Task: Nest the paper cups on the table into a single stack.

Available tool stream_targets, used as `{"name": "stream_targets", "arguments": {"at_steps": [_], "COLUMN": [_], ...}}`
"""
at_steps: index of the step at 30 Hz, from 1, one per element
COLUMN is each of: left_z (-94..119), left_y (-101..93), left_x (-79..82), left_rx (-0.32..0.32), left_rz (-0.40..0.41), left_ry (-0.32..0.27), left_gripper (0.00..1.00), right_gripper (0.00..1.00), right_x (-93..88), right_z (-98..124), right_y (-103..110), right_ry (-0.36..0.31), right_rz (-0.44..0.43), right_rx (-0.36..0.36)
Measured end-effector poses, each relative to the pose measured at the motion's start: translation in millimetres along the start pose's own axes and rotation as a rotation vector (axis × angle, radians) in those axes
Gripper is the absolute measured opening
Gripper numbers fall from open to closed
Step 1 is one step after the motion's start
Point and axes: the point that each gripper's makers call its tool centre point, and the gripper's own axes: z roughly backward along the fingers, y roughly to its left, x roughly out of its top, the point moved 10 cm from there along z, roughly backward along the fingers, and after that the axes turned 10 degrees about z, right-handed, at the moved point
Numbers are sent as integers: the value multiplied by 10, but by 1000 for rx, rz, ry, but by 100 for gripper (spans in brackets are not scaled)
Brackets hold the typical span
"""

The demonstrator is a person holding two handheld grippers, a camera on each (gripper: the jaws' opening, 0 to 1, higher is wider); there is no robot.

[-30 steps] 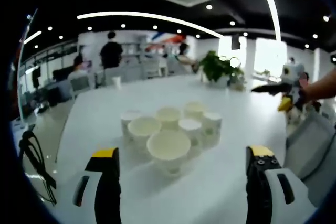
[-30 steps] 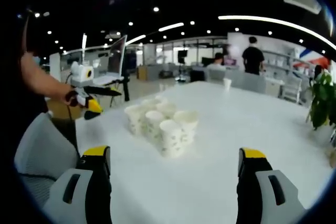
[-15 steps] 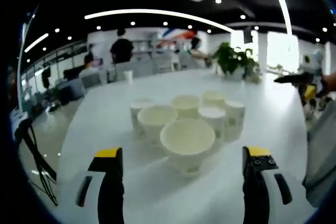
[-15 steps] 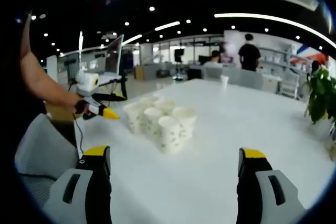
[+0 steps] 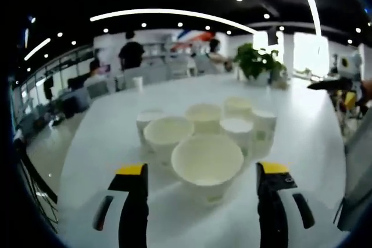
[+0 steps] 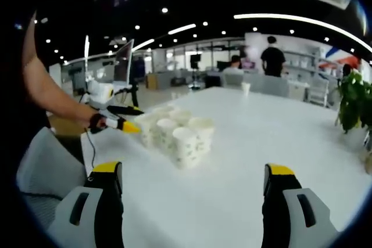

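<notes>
1. Now, in the left gripper view, we see our left gripper [image 5: 201, 178] rising from the bottom edge with its jaws spread wide, holding nothing.
2. Between those jaws, at lower centre, stands the nearest paper cup [image 5: 207, 162], mouth up on the white table [image 5: 104, 143]; whether the jaws touch it we cannot tell.
3. Behind it, the other paper cups [image 5: 204, 120] crowd the middle of the frame, upright and close together.
4. At the right edge of that view, we see the right gripper [image 5: 336, 85], small and blurred, well apart from the cups.
5. In the right gripper view, our right gripper [image 6: 193, 193] stands at the bottom with its jaws wide apart and empty.
6. The cup cluster sits left of centre in this view, and the left gripper's yellow tip lies just beside the cluster's left side, held by a hand [image 6: 97, 122].
7. A potted plant [image 6: 351, 101] stands at the right edge, and a lone cup [image 6: 244, 89] sits farther back on the table.
</notes>
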Motion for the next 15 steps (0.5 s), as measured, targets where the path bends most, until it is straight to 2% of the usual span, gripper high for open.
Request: {"name": "stream_targets", "arguments": {"at_steps": [2,15], "left_z": [-32,-152], "left_y": [-8,-51], "left_x": [3,-27], "left_rx": [-3,17], "left_rz": [0,-56], "left_ry": [3,49], "left_gripper": [72,53], "right_gripper": [100,100], "right_x": [4,-61], "right_z": [9,46], "right_y": [1,31], "right_ry": [1,6], "right_rz": [-3,-22], "right_rx": [-4,-11]}}
